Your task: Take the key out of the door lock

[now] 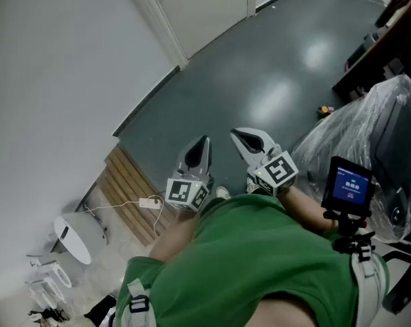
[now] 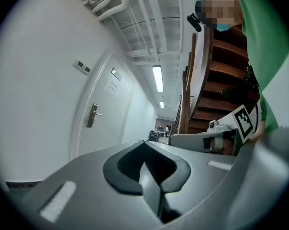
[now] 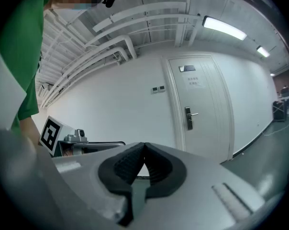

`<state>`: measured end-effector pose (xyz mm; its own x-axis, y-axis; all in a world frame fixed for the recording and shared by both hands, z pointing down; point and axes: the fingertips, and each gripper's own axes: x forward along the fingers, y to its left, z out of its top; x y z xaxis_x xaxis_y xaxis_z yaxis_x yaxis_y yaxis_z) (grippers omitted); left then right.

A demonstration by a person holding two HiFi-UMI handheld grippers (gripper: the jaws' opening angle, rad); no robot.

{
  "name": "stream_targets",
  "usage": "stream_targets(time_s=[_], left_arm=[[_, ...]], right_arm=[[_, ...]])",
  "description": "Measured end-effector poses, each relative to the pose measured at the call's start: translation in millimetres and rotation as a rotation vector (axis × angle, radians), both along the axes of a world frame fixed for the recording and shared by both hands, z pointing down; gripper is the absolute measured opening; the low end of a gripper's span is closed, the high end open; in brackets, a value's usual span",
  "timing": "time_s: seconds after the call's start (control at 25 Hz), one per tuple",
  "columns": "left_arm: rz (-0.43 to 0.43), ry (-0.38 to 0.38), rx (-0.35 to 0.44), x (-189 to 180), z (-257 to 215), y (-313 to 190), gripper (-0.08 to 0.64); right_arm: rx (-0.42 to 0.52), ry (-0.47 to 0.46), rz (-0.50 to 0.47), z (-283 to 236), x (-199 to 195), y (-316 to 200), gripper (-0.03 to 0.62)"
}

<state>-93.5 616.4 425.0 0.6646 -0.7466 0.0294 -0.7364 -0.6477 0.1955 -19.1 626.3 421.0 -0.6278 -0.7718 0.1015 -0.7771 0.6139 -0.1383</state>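
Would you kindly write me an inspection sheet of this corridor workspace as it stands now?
Surface: grey floor, glossy, bare ahead of the person.
Job's things: white door closed, lever handle on it, some way off; key too small to make out.
Clutter: chair under a plastic sheet at the right; white items by the wall at lower left.
Grippers: left gripper shut, nothing in it; right gripper shut, nothing in it; both held near the person's waist.
Cables: white cable lying across wooden slats.
Surroundings: white wall, wooden staircase, ceiling light on.
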Motion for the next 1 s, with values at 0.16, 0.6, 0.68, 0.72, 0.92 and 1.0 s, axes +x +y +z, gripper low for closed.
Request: stream_targets(time_s=[0.16,0.6,0.68,0.72,0.92,1.0], left_arm=[[0.002,0.001,-0.002,2,1,-1,-0.006],[0.002,0.001,-0.014,2,5,1,-0.006],[-0.001,0.000,-0.018,6,6,-2,-0.006],[-0.002,-0.002,-0.019,12,7,-5,-0.006],[-0.015,-0.016,-0.026,27,8,-12,-0.005],[-0.022,-0.016,-0.023,22,6,-9,0.002]], right_arm=[[0.005,-0.001,0.002,0,1,-1,0.002],[-0.005,-0.016,0.026,-4,4,-1,0.002],[0.007,-0.032,0.013,-2,9,-2,0.002],[0.012,-0.036,0.009,-2,15,-5,0.002],[0.028,-0.042,-0.003,-4,32,-14,0.002],[0.037,-0.040,-0.007,-6,27,-12,0.002]])
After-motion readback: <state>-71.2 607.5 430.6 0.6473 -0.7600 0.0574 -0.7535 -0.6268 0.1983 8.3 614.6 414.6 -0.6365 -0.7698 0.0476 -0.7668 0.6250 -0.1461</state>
